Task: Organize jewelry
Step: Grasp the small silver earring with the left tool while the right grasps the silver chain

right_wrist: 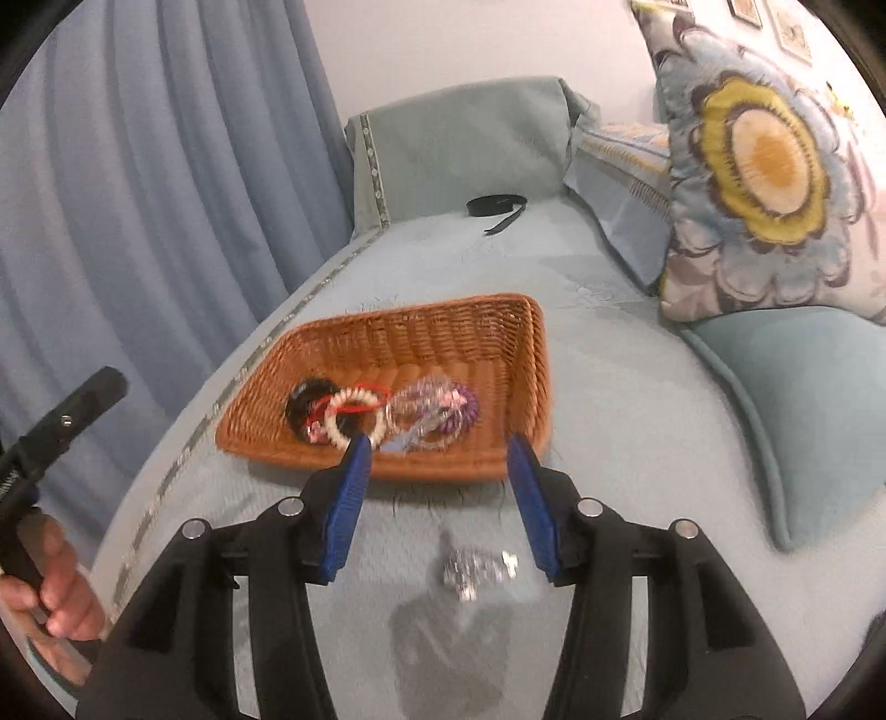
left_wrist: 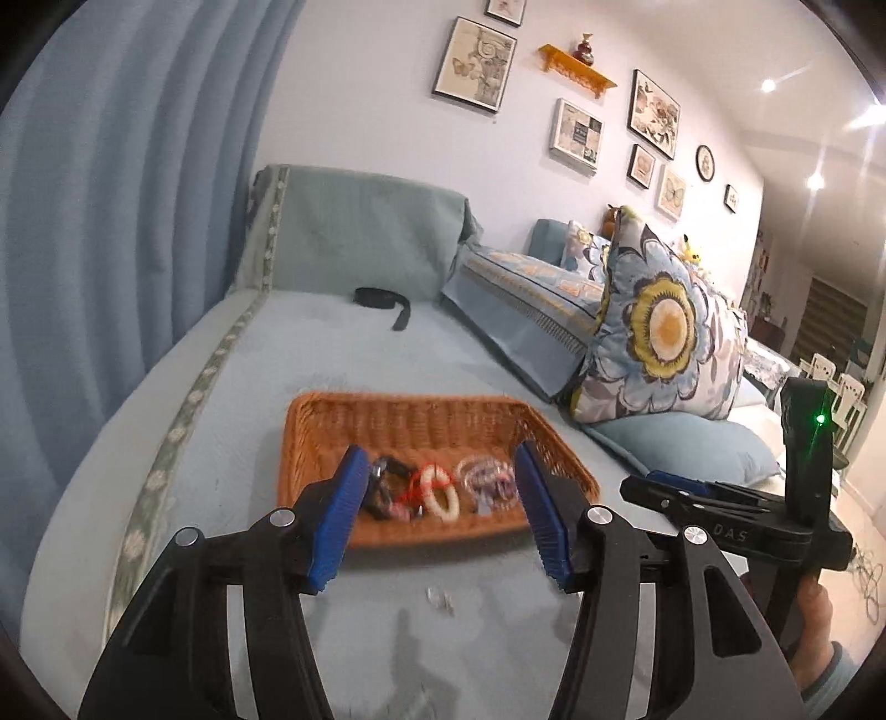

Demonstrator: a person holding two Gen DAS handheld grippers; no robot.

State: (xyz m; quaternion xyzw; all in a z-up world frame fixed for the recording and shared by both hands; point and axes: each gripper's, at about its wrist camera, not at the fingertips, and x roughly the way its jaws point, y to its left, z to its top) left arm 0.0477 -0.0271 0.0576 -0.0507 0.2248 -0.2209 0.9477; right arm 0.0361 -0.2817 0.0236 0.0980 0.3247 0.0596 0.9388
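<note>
Left gripper [left_wrist: 443, 515], right gripper [right_wrist: 440, 501]: jaws apart, empty. Orange rectangular wicker basket [right_wrist: 470, 327] gathers bracelets. Small silver sparkly jewelry piece [right_wrist: 473, 567] lies loose near basket, likely next.

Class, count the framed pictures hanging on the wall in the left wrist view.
8: two left of the orange shelf, six to its right. More may be hidden.

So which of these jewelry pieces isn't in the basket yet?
The silvery piece lying on the bedspread in front of the wicker basket; the other bracelets all sit inside it.
</note>
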